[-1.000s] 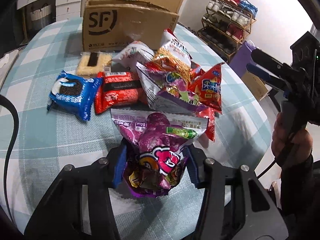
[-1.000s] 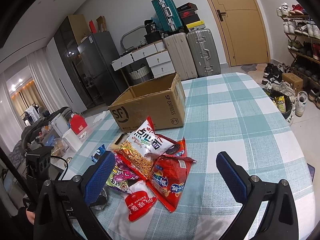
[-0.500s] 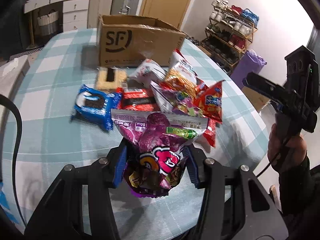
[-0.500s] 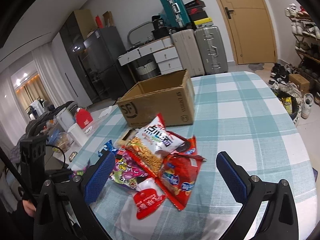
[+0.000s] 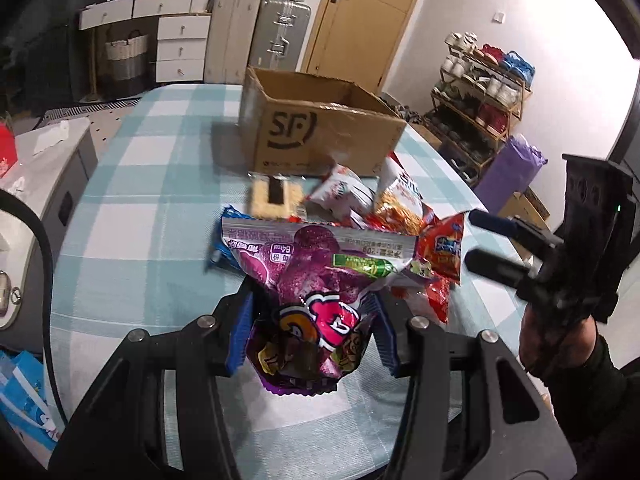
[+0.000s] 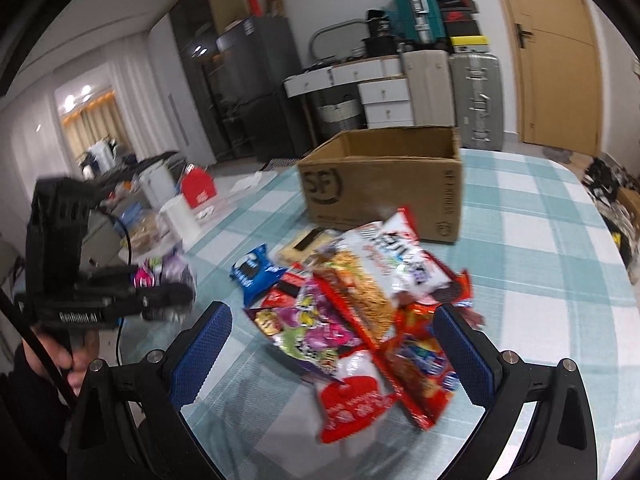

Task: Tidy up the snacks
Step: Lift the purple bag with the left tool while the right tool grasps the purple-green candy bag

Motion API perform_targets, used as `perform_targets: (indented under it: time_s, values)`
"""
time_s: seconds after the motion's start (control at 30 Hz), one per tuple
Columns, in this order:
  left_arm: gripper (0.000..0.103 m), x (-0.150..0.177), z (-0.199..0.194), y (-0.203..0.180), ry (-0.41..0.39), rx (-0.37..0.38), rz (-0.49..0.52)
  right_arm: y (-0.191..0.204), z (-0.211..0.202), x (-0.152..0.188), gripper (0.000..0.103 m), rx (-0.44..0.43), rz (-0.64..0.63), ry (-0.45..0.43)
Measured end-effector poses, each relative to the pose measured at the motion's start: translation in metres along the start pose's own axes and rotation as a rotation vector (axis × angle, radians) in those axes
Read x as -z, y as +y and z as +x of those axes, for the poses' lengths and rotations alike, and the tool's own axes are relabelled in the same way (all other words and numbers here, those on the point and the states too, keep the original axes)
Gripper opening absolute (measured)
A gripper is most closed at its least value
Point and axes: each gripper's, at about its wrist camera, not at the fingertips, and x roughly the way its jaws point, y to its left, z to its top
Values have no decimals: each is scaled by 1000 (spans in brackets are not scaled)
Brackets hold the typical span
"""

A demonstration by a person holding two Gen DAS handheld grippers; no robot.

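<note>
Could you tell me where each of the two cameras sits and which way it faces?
Left wrist: on the left gripper, looking forward and down over its jaws, shut on a purple snack bag, toward the cardboard box; the right gripper and the hand holding it show at right.
Right wrist: on the right gripper, jaws open above the snack pile, facing the box; the left gripper shows at left.
Shared: the box, the pile, the checked tablecloth, each other's gripper.

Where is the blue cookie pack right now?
In the right wrist view the blue cookie pack lies on the checked table at the pile's left edge, beside the red packet, nearer than the cardboard box.
</note>
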Motion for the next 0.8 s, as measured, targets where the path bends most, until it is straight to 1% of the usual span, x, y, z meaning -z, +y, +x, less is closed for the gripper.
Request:
perform_targets:
  time_s: [0.23,0.43,0.5,0.53,0.57,0.6,0.63,0.67,0.73,0.77,0.8]
  values:
    - [48,-2,-11,15,-26,-23,-27,26,31,4,103,-12,-101,74]
    - [48,1,-19,22,-29,-26,-42,40,58,8,102,16,-160,124]
    - [48,2,-21,24,-28,-26,-49,41,65,8,100,26,-169,133]
    - [48,2,-21,25,-27,-28,-50,41,70,9,98,41,-178,145]
    - [48,3,-22,26,-27,-30,-52,41,75,9,90,56,-185,156]
    - [48,3,-22,26,-27,-30,-54,41,78,9,79,61,-185,165]
    - [48,3,-21,27,-26,-29,-56,40,82,10,76,56,-181,177]
    - [48,4,-22,28,-27,-31,-61,39,85,10,76,61,-179,184]
    - [48,4,-21,29,-27,-30,-64,38,89,11,70,77,-180,186]
    - [48,4,-21,30,-27,-32,-64,38,89,11,64,82,-179,187]
    - [48,5,-21,30,-27,-32,-65,37,90,12,60,88,-177,189]
